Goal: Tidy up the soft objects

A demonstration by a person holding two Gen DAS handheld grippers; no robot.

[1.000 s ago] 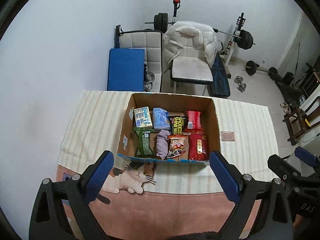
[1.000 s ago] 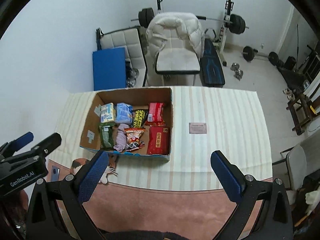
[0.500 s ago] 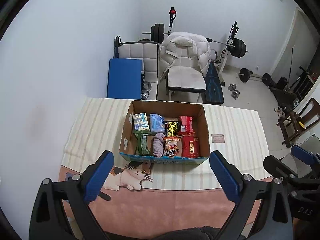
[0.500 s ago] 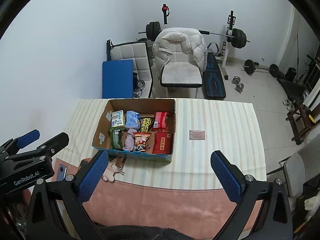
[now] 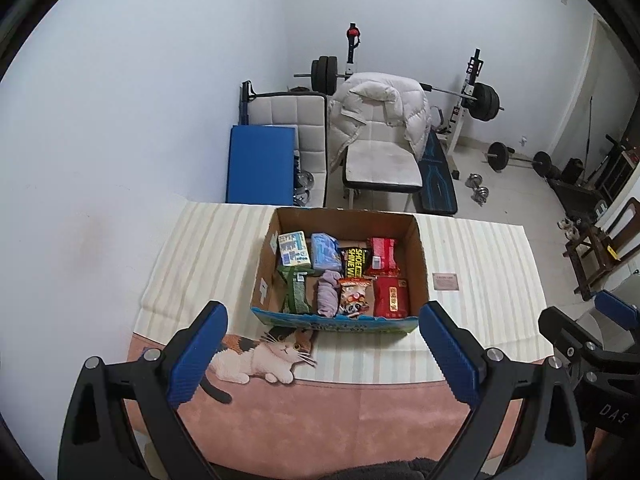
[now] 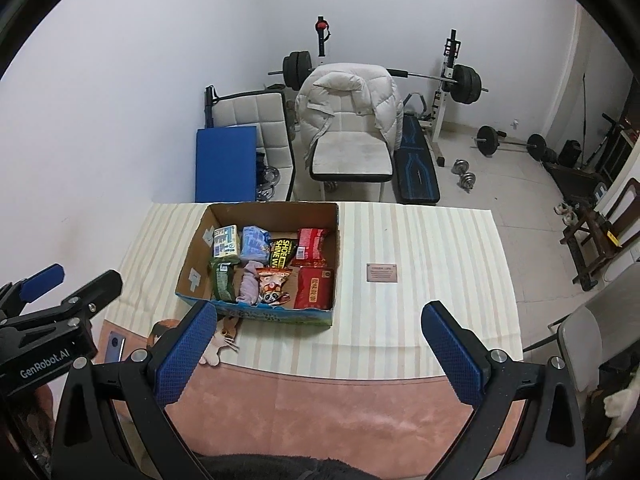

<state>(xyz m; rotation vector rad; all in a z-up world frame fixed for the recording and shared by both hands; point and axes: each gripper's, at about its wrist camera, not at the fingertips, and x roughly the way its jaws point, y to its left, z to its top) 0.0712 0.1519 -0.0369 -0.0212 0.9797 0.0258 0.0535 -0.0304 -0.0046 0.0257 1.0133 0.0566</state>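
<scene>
A cardboard box (image 5: 420, 256) (image 6: 192, 276) stands on a striped tablecloth (image 5: 200, 248) (image 6: 432, 240). It holds several soft packs: a green pack (image 5: 297, 290), a lilac cloth roll (image 5: 328, 292) (image 6: 250, 286), red packs (image 5: 392, 296) (image 6: 314, 290), a blue pack (image 5: 325, 251) and a snack bag (image 5: 353, 295). My left gripper (image 5: 324, 360) is open and empty, high above the table's near edge. My right gripper (image 6: 318, 354) is open and empty, to the right of the box.
A small card (image 6: 382, 273) lies on the cloth right of the box. A cat picture (image 5: 264, 354) is printed on the pink mat (image 6: 320, 412). Behind the table stand a chair with a white jacket (image 5: 380, 108), a blue pad (image 5: 260, 164) and weights.
Both grippers have pulled back and up from the table, so the box looks smaller and farther. Both stay open.
</scene>
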